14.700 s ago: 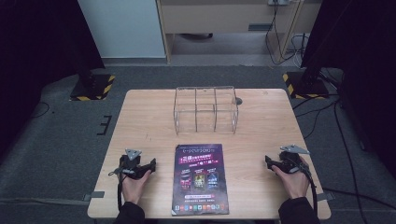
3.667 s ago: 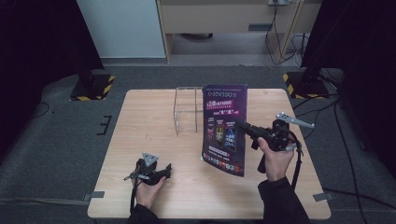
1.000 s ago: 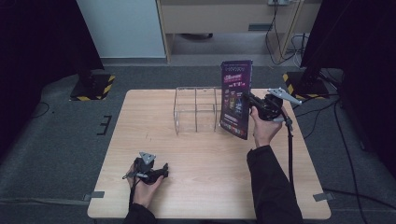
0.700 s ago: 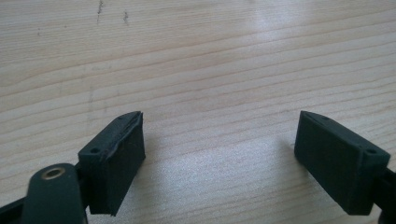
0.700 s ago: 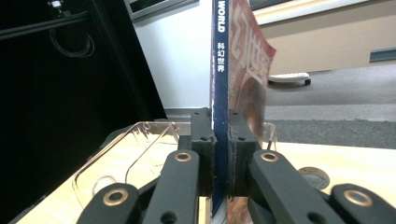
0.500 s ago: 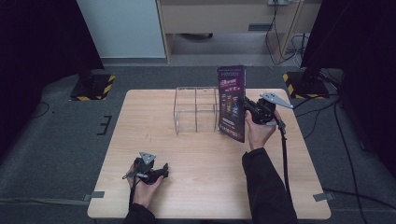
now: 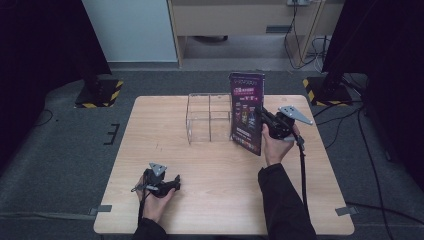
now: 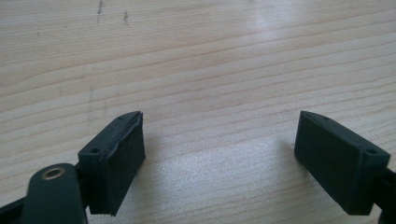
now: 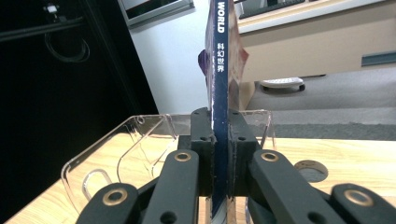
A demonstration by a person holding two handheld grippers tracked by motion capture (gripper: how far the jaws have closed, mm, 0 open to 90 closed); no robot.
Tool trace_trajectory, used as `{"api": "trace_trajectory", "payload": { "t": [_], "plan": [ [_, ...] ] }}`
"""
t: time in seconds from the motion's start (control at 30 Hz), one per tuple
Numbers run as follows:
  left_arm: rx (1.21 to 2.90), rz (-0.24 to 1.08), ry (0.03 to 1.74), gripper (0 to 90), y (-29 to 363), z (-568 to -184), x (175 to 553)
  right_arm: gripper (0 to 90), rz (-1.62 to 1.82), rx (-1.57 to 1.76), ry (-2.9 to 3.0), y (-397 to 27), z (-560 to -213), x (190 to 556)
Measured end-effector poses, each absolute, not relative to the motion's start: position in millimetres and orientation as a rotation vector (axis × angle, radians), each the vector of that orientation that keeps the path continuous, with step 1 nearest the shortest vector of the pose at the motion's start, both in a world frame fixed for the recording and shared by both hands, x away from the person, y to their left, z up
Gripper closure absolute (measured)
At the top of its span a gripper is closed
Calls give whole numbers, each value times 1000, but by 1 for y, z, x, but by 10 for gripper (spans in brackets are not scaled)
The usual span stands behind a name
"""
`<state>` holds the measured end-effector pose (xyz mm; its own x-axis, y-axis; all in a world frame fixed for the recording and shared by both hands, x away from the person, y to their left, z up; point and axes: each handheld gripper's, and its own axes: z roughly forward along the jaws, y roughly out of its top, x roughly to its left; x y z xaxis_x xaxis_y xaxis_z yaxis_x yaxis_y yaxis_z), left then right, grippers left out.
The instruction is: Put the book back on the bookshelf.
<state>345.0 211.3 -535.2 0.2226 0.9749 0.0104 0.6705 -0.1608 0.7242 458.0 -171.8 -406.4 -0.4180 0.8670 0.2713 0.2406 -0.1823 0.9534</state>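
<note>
Your right gripper [image 7: 264,121] clamps the upright magazine [image 7: 247,111] beside the clear rack's [image 7: 209,117] right edge; your left gripper [image 8: 219,161] rests wide open, empty, on bare worktop [image 7: 215,180].

Lab or studio space, black curtains [image 7: 40,55], hazard-striped stand bases [image 7: 97,95], trailing cables [image 7: 305,40]

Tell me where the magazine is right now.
In the high view the magazine stands upright, clamped in the right gripper, at the right end of the clear rack on the table's far side.
</note>
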Motion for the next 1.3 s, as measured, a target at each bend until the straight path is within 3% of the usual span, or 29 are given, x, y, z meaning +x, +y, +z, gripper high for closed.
{"api": "trace_trajectory", "payload": {
  "t": [1.3],
  "plan": [
    [1906, 661, 1514, 153, 211, -535, 345, 839, 1486, 1217, 1774, -189, -422, 398]
  ]
}}
